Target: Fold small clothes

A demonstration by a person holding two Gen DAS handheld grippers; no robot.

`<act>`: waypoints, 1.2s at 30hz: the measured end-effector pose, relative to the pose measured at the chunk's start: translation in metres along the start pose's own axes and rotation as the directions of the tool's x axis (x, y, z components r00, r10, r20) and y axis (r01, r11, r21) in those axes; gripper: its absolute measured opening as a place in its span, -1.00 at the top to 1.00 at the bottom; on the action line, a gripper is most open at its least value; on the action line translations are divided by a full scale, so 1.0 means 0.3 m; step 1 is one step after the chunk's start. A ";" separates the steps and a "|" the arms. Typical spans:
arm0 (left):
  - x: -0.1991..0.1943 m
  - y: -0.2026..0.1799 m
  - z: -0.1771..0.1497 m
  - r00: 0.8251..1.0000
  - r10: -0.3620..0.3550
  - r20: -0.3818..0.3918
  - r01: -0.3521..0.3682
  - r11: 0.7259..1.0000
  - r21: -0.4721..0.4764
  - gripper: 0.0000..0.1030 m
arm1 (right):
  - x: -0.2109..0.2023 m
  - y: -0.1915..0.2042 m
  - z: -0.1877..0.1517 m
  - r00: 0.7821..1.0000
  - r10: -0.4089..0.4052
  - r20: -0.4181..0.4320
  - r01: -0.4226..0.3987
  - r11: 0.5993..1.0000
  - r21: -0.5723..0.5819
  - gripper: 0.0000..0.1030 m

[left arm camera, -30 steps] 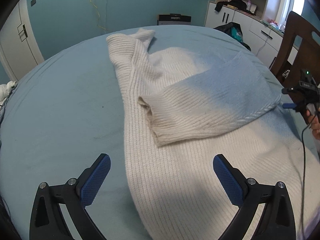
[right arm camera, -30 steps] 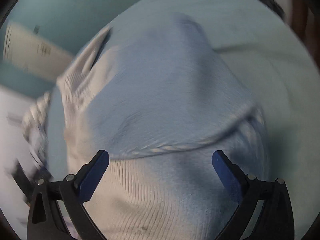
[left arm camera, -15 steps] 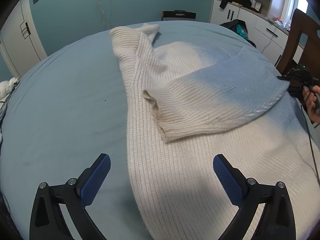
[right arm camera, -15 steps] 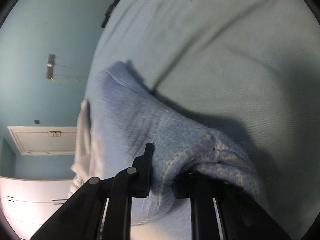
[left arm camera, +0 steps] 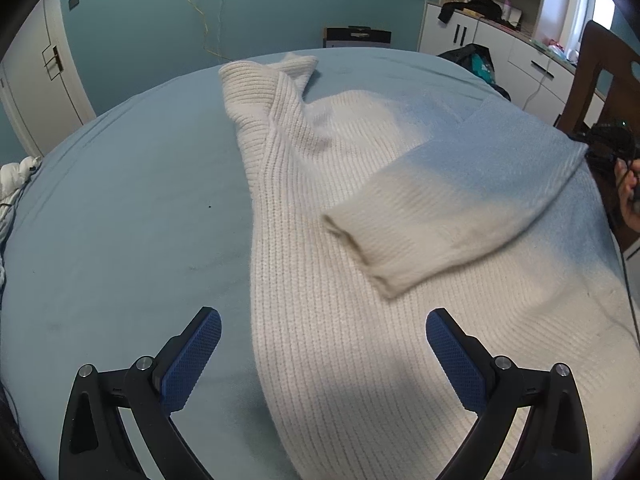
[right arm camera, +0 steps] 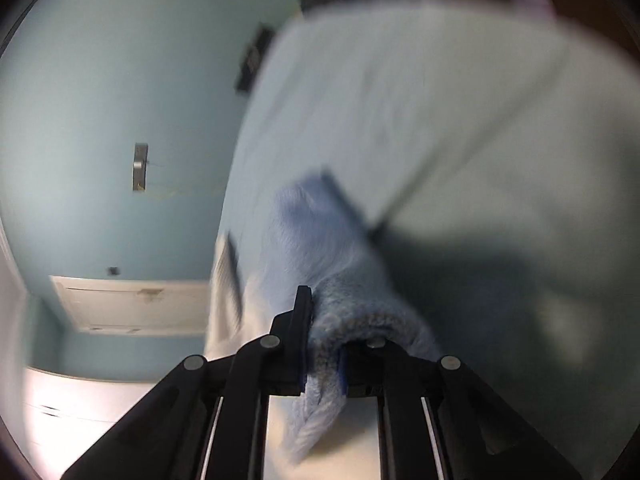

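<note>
Right gripper point(right arm camera: 322, 364) is pinching the shoulder edge of the cream knit sweater point(left arm camera: 352, 320), its jaws closed on the wool.

Left gripper point(left arm camera: 322, 354) is hanging open above the sweater's lower part, its blue pads point(left arm camera: 191, 364) touching nothing. The sweater is lying spread on the blue bed sheet point(left arm camera: 120, 220), one sleeve point(left arm camera: 400, 236) folded across its body. Around the bed are standing a brown chair point(left arm camera: 600, 80), white cabinets point(left arm camera: 480, 36) and a white door point(left arm camera: 36, 80). The right wrist view is blurred.
</note>
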State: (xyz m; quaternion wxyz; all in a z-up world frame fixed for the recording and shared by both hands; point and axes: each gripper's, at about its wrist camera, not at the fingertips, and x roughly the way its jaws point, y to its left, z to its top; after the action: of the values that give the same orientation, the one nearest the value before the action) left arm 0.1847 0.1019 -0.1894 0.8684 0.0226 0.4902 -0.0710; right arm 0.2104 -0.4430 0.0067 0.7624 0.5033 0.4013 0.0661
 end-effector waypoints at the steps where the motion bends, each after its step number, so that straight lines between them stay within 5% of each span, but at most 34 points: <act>1: 0.002 0.002 0.001 1.000 -0.002 -0.002 0.002 1.000 -0.002 -1.00 | -0.002 -0.005 0.001 0.999 -0.025 0.023 0.025 1.000 -0.015 0.89; 4: 0.011 0.006 0.000 1.000 -0.003 -0.013 0.003 1.000 -0.010 -1.00 | 0.027 -0.089 0.017 0.991 -0.116 0.064 0.122 0.987 -0.106 0.89; 7: 0.011 0.005 -0.001 1.000 -0.001 -0.017 0.000 1.000 -0.005 -1.00 | 0.153 -0.139 -0.012 0.973 -0.221 -0.066 0.209 0.964 -0.162 0.87; 10: 0.008 0.002 0.003 1.000 -0.010 -0.013 0.010 1.000 -0.005 -1.00 | 0.064 -0.111 0.001 0.966 -0.213 -0.147 0.187 0.967 -0.171 0.76; 12: 0.011 -0.002 0.006 1.000 -0.015 -0.010 0.015 1.000 -0.005 -1.00 | -0.007 -0.027 -0.013 0.952 -0.262 -0.158 0.224 0.949 -0.221 0.48; 16: 0.013 -0.015 0.009 1.000 -0.022 -0.003 0.022 1.000 0.001 -1.00 | -0.093 0.172 -0.063 0.959 -0.280 -0.048 0.231 0.866 -0.444 -0.52; 19: 0.013 -0.025 0.007 1.000 -0.021 0.002 0.021 1.000 0.008 -1.00 | 0.000 0.275 -0.029 0.986 -0.140 -0.095 0.088 0.904 -0.418 -0.54; 21: 0.017 -0.028 0.003 1.000 -0.013 0.000 0.013 1.000 0.016 -1.00 | 0.074 0.272 0.016 0.986 -0.140 -0.090 0.097 0.923 -0.373 -0.54; 25: 0.029 -0.029 0.000 1.000 -0.011 -0.009 0.011 1.000 0.016 -1.00 | 0.185 0.273 0.042 0.930 -0.340 0.141 0.366 0.822 -0.435 -0.53; 29: 0.052 -0.029 0.009 1.000 -0.031 0.000 0.031 1.000 0.002 -1.00 | 0.318 0.220 -0.061 0.926 -0.373 -0.048 0.301 0.812 -0.500 -0.49; 31: 0.084 -0.038 0.017 0.998 -0.051 -0.022 0.050 0.999 -0.015 -1.00 | 0.357 0.212 -0.153 0.889 -0.454 -0.057 0.336 0.731 -0.594 -0.50; 33: 0.118 -0.059 0.038 0.995 -0.082 -0.048 0.080 0.996 -0.041 -1.00 | 0.320 0.231 -0.220 0.858 -0.512 0.046 0.414 0.636 -0.651 -0.49; 35: 0.150 -0.083 0.072 0.993 -0.096 -0.074 0.089 0.993 -0.083 -1.00 | 0.197 0.269 -0.258 0.867 -0.456 0.199 0.469 0.616 -0.633 -0.49; 36: 0.174 -0.099 0.096 0.990 -0.099 -0.101 0.089 0.990 -0.107 -1.00 | 0.107 0.281 -0.282 0.894 -0.380 0.237 0.442 0.661 -0.607 -0.49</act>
State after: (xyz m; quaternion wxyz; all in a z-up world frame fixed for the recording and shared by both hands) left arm 0.2313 0.0641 -0.2182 0.8370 -0.0412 0.5389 -0.0855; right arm 0.2001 -0.3255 0.0439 0.9001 0.1077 0.4220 0.0039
